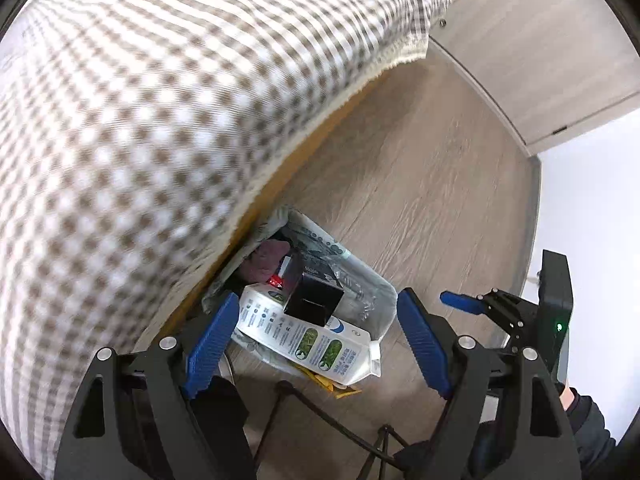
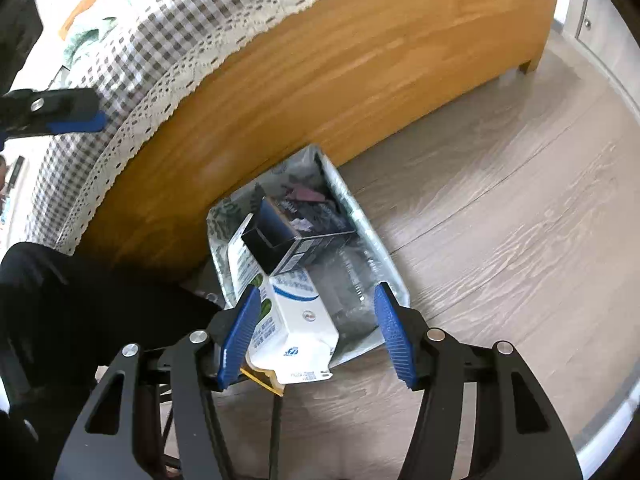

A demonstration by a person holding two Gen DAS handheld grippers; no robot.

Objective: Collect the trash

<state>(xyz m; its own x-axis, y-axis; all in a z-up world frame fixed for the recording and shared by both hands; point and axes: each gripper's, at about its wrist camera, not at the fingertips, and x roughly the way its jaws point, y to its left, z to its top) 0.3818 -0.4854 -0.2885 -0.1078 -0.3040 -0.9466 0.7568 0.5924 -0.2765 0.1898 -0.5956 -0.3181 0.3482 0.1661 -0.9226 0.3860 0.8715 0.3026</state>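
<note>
Both tools, left tool [image 1: 314,344] and right tool [image 2: 316,330], are hovering released above the trash bag [image 2: 394,280], whose milk carton [image 2: 296,320] is resting directly beneath, apparently dropped in

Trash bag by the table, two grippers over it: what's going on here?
A person is collecting trash with two handheld grippers. The trash bag sits on the wood floor against a wooden table, holding a white carton with a black box on top. The left gripper and the right gripper hover above it, open and empty.
</note>
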